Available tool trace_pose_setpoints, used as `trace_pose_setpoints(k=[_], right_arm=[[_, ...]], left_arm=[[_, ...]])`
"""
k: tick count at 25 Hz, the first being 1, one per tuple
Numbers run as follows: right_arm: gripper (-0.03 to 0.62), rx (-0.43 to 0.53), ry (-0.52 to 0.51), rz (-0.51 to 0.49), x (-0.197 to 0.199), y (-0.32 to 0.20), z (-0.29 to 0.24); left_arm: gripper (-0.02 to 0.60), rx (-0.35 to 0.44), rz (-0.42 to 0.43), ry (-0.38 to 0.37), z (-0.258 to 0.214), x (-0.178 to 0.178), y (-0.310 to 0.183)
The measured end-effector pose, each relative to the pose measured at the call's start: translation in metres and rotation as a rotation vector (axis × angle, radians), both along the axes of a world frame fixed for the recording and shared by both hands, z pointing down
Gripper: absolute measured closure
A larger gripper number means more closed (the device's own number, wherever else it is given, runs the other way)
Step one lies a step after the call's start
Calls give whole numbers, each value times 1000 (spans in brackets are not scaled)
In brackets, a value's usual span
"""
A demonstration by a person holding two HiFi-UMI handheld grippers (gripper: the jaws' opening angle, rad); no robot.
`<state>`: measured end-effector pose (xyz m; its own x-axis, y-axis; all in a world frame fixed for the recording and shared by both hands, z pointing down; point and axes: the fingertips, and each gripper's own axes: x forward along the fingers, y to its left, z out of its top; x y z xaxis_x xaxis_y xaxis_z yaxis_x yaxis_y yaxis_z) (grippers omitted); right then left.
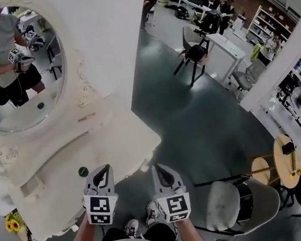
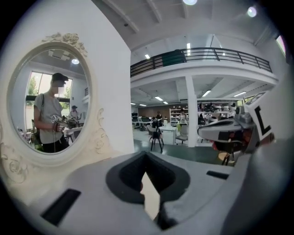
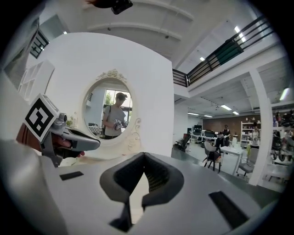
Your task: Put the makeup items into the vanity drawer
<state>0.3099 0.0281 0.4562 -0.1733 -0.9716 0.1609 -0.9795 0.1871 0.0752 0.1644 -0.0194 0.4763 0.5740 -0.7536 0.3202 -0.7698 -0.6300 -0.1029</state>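
Cream-white desk (image 1: pixel 101 137) with a carved oval mirror (image 1: pixel 12 72) fills the left of my head view, and both arms reach forward from the bottom of that view, side by side. My forearms are bare and run almost parallel. Each one ends in a marker cube, with the grey jaws pointing ahead and tipped slightly downward.

The left hand-held gripper (image 1: pixel 104 170) sits over the desk's wavy front edge, close to its right front corner. In its own view the jaws are pressed together at the tips, with nothing between them, only pale desk surface showing through the slot behind. The right hand-held gripper (image 1: pixel 158 169) hangs just beside it, off the desk's right front corner and over the dark floor (image 1: pixel 195 115). Its jaws are likewise fully closed and empty.

Two likely makeup items lie on the desk. A small dark-green round item (image 1: pixel 83 171) rests near the front edge, just to the left of the left gripper's tips and not touching them. A slim pinkish stick (image 1: pixel 86 117) lies at the back edge, by the foot of the mirror frame. I cannot tell what either one is exactly, and I cannot pick out the drawer.

The mirror reflects the person holding both grippers at waist height. A grey chair (image 1: pixel 234 200) stands on the floor to my right.
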Motion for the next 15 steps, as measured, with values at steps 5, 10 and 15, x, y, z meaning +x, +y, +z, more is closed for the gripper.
trace_pose_setpoints(k=[5, 10, 15], right_arm=[[582, -5, 5, -165, -47, -52, 3], [582, -40, 16, -364, -93, -101, 19], [582, -107, 22, -512, -135, -138, 49]], left_arm=[[581, -18, -166, 4, 7, -53, -27], [581, -37, -352, 5, 17, -95, -43], [581, -86, -485, 3, 38, -126, -59]])
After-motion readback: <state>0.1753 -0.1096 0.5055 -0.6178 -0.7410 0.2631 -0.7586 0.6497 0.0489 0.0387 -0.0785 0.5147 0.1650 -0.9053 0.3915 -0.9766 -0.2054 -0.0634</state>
